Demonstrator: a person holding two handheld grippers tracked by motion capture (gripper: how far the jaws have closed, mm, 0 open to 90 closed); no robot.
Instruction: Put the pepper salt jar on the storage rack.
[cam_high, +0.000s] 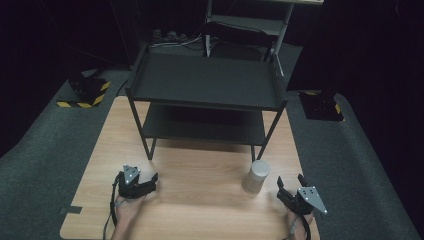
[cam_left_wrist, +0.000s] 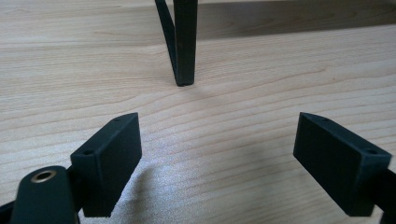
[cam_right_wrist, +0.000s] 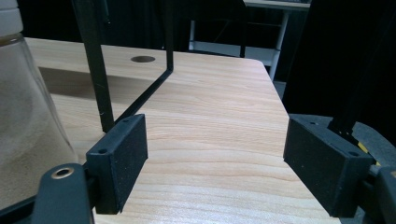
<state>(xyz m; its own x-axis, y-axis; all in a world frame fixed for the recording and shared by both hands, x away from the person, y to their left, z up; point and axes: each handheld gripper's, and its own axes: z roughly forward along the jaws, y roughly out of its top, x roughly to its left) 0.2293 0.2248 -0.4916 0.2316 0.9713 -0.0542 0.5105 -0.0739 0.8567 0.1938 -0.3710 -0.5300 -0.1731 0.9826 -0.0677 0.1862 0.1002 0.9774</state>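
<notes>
A clear jar (cam_high: 256, 177) with a pale lid and sandy contents stands on the wooden table (cam_high: 200, 200), in front of the right front leg of a black two-tier shelf (cam_high: 207, 82). My right gripper (cam_high: 291, 185) rests near the table's front right corner, just right of the jar, open and empty. In the right gripper view the jar (cam_right_wrist: 23, 116) sits at the far left, outside the jaws (cam_right_wrist: 215, 154). My left gripper (cam_high: 150, 181) lies at the front left, open with nothing in it, and faces the shelf's left front leg (cam_left_wrist: 184, 44).
The shelf's lower tier (cam_high: 202, 125) sits close above the table. A round hole (cam_right_wrist: 143, 59) is cut in the tabletop near its far edge. Grey carpet surrounds the table, with yellow-black striped blocks (cam_high: 85, 92) at both sides. A metal frame (cam_high: 250, 25) stands behind.
</notes>
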